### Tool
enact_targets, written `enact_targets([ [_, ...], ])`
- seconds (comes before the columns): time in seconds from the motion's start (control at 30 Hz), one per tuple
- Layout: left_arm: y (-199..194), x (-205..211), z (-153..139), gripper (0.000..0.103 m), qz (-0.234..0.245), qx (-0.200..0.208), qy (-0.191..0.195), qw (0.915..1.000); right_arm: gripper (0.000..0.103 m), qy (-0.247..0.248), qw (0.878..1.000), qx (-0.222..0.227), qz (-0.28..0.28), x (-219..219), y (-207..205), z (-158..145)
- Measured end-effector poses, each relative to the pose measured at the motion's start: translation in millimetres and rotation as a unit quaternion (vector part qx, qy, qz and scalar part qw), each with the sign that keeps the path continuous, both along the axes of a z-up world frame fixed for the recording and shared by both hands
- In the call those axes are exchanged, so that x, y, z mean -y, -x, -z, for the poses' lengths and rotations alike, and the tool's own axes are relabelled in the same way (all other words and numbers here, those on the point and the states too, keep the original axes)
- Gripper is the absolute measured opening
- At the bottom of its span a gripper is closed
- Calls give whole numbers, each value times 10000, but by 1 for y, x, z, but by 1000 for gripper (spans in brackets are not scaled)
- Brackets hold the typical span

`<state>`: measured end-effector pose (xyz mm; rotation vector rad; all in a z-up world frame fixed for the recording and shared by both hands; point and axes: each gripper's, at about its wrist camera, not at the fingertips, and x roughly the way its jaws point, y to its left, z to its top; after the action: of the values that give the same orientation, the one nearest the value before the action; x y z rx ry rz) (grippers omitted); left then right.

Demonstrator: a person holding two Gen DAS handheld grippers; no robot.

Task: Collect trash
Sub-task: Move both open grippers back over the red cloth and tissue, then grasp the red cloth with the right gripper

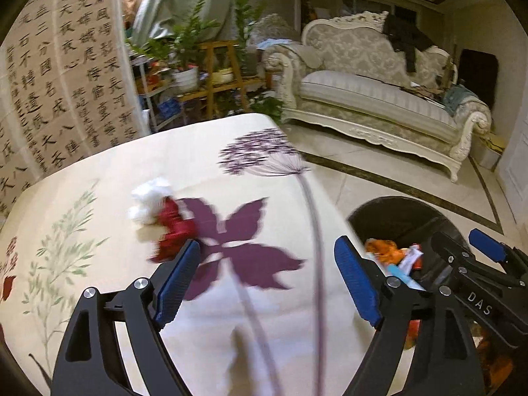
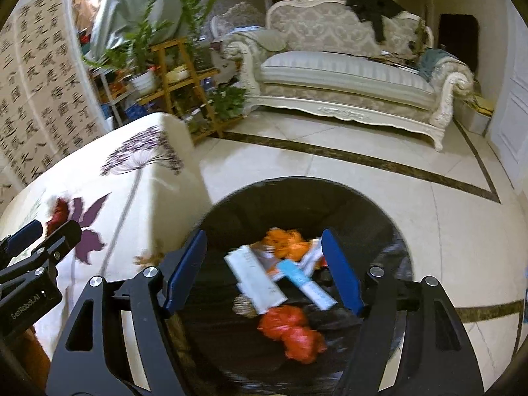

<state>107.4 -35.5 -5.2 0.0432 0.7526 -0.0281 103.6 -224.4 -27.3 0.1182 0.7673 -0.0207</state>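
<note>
Left gripper [image 1: 267, 283] spread wide, empty, above table [image 1: 99, 178]. Ahead-left: 2 scraps, tissue [image 1: 150, 203] touching red wrapper [image 1: 173, 231]; blurred, probably light, crushable; pinch mid-bulge. Right gripper [image 2: 264, 270] apart, empty, over bin [image 2: 392, 227].

A crumpled tissue [image 1: 150, 203] and a wrapper [image 1: 173, 232], touching each other, are set on the table [image 1: 115, 178]. The bin [image 2: 379, 204] is placed on the floor right of the table, with wrappers [image 2: 290, 330] and cartons [image 2: 254, 280] lying inside. A sofa [image 1: 379, 95] is set behind.
</note>
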Motion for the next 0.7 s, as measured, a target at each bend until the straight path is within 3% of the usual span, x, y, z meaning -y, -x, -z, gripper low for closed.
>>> enact_targets([
  [0.23,12,-60,1,82,-608,34,-83,9981,71,35,9984,13,-572,-53,-8,-6],
  [0.7,29,-174,10,82,-1761,-96,-88,9843,70,108,9869,18,-1612,-159,-26,-18],
])
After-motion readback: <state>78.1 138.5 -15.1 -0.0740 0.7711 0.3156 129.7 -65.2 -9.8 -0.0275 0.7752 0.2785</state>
